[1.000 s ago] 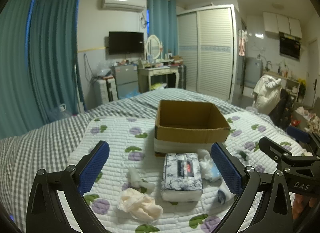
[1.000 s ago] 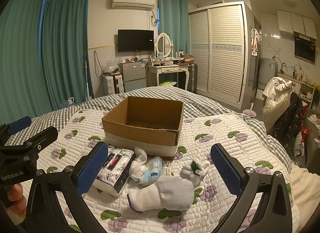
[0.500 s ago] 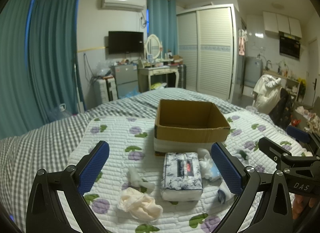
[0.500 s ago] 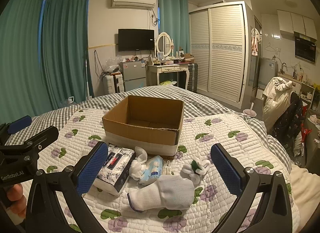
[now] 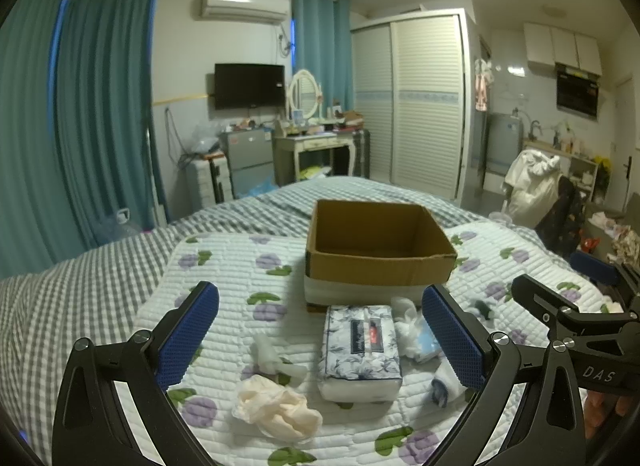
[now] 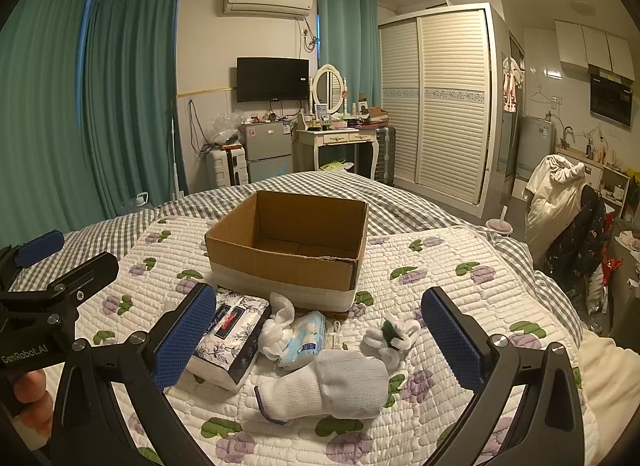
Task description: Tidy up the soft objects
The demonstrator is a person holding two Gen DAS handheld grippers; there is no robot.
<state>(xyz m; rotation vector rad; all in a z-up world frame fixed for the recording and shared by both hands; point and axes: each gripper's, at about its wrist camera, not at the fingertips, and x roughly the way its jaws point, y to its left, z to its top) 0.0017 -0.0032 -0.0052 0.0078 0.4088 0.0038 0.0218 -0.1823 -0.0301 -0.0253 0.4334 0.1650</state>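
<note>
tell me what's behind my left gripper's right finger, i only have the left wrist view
Observer: A white knit glove with a blue-edged cuff lies flat on the quilt, low between the open fingers of the right gripper.
Operator: anything else near it i can't make out
Observer: Just past its fingertip end sits what looks like a white frilly hair tie with a green centre.
Operator: can't see the box floor from here, anything in it
Observer: From the right wrist the floor of the cardboard box shows bare; nothing is inside as far as that view reaches.
</note>
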